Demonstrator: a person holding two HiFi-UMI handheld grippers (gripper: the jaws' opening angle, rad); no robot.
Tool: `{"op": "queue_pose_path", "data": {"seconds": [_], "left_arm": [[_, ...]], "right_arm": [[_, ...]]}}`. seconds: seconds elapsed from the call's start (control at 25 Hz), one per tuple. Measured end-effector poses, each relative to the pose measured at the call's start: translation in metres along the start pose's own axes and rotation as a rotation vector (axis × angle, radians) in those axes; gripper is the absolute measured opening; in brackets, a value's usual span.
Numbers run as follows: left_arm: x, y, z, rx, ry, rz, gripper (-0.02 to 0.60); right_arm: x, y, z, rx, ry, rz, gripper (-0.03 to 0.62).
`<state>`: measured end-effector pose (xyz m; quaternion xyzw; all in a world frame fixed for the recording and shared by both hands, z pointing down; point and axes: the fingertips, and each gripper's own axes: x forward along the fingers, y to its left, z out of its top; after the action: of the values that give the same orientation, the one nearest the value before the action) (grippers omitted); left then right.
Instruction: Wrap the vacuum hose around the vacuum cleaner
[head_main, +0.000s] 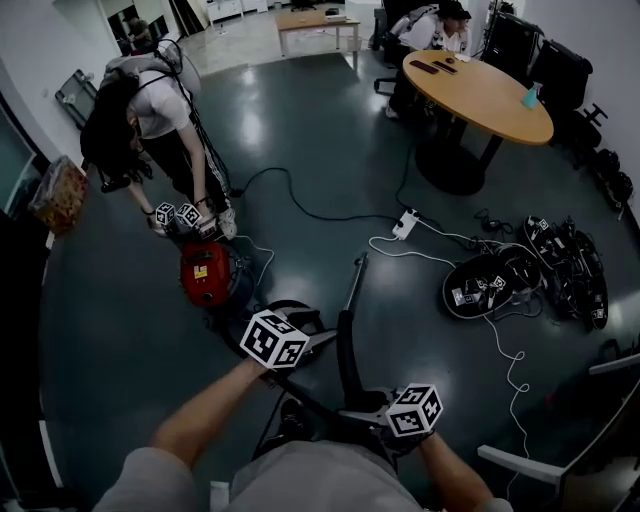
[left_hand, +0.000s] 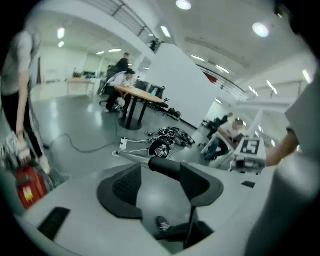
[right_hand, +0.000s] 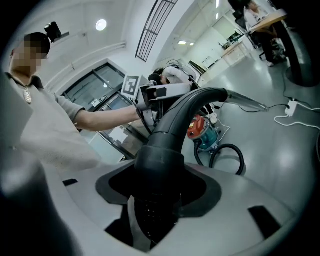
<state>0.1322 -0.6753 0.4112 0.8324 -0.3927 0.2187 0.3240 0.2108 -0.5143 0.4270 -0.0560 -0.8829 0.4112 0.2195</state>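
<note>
Nearest the camera, at the bottom right of the head view, the right gripper has its fingers clenched on the black cuff where the vacuum hose joins its curved handle. Just left of it, the left gripper has its fingers apart. The black end of the handle lies across their tips and touches the right-hand one, but nothing shows it pinched. Beyond the handle the metal wand runs up the middle of the frame over the dark floor. Further off, centre left, the slack of the hose lies in a loop on the floor beside the red vacuum cleaner, not yet wound round it, and another person bends over the cleaner. Handle and wand look stiff and should take a firm grip, so the cuff is a sound hold. The hose itself is likely light, soft and springy, apt to uncoil. Each turn probably wants guiding hand over hand along the hose, close to the cleaner's body. The cleaner may roll or tip if the hose is tugged.
</note>
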Motion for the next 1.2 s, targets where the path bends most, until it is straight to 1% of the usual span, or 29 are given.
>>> {"op": "queue_pose_path", "data": {"seconds": [0.04,0.08,0.16,0.2,0.24,0.28,0.32,0.4,0.48,0.6,0.68,0.72,0.76,0.8,0.84,0.88,1.04,1.12,1.2], "left_arm": [[-0.004,-0.005,0.002,0.146,0.017,0.011,0.217],[-0.008,-0.011,0.002,0.300,0.041,0.018,0.189],[-0.011,-0.018,-0.002,0.584,0.091,0.029,0.189],[-0.010,-0.019,-0.004,0.705,0.107,0.035,0.189],[-0.008,-0.019,-0.006,0.809,0.115,0.035,0.190],[-0.005,-0.020,-0.007,0.891,0.120,0.023,0.192],[-0.001,-0.022,-0.007,0.949,0.124,0.000,0.199],[0.005,-0.028,-0.009,1.033,0.142,-0.060,0.287],[0.011,-0.034,-0.012,1.122,0.156,-0.104,0.330],[0.017,-0.045,-0.012,1.259,0.114,-0.137,0.331],[0.019,-0.053,-0.013,1.332,0.084,-0.164,0.330],[0.019,-0.056,-0.014,1.357,0.076,-0.177,0.330],[0.018,-0.057,-0.016,1.370,0.068,-0.187,0.328],[0.016,-0.058,-0.016,1.372,0.055,-0.191,0.300],[0.013,-0.058,-0.016,1.368,0.041,-0.188,0.224],[0.010,-0.057,-0.016,1.365,0.031,-0.184,0.210],[-0.001,-0.053,-0.015,1.340,0.033,-0.182,0.195],[-0.006,-0.051,-0.014,1.298,0.028,-0.173,0.184],[-0.010,-0.049,-0.015,1.230,0.014,-0.156,0.179]], "right_arm": [[-0.002,0.001,0.001,-0.002,0.011,0.004,0.235],[-0.005,0.002,0.003,-0.001,0.019,0.011,0.235],[-0.008,0.006,0.007,0.000,0.036,0.021,0.235],[-0.010,0.008,0.008,-0.001,0.047,0.023,0.235],[-0.011,0.010,0.008,-0.005,0.062,0.022,0.235],[-0.013,0.012,0.009,-0.011,0.078,0.022,0.236],[-0.014,0.014,0.009,-0.017,0.094,0.022,0.235],[-0.017,0.021,0.013,-0.027,0.118,0.025,0.235],[-0.019,0.028,0.016,-0.038,0.146,0.026,0.236],[-0.016,0.039,0.018,-0.059,0.211,0.021,0.236],[-0.015,0.047,0.019,-0.070,0.242,0.024,0.236],[-0.015,0.052,0.020,-0.074,0.253,0.024,0.236],[-0.015,0.056,0.022,-0.079,0.264,0.022,0.236],[-0.014,0.059,0.023,-0.084,0.276,0.018,0.236],[-0.012,0.061,0.024,-0.089,0.287,0.012,0.236],[-0.011,0.063,0.025,-0.093,0.299,0.007,0.236],[-0.009,0.070,0.030,-0.095,0.356,0.000,0.236],[-0.011,0.072,0.034,-0.102,0.383,-0.012,0.236],[-0.015,0.072,0.038,-0.127,0.413,-0.047,0.236]]}}
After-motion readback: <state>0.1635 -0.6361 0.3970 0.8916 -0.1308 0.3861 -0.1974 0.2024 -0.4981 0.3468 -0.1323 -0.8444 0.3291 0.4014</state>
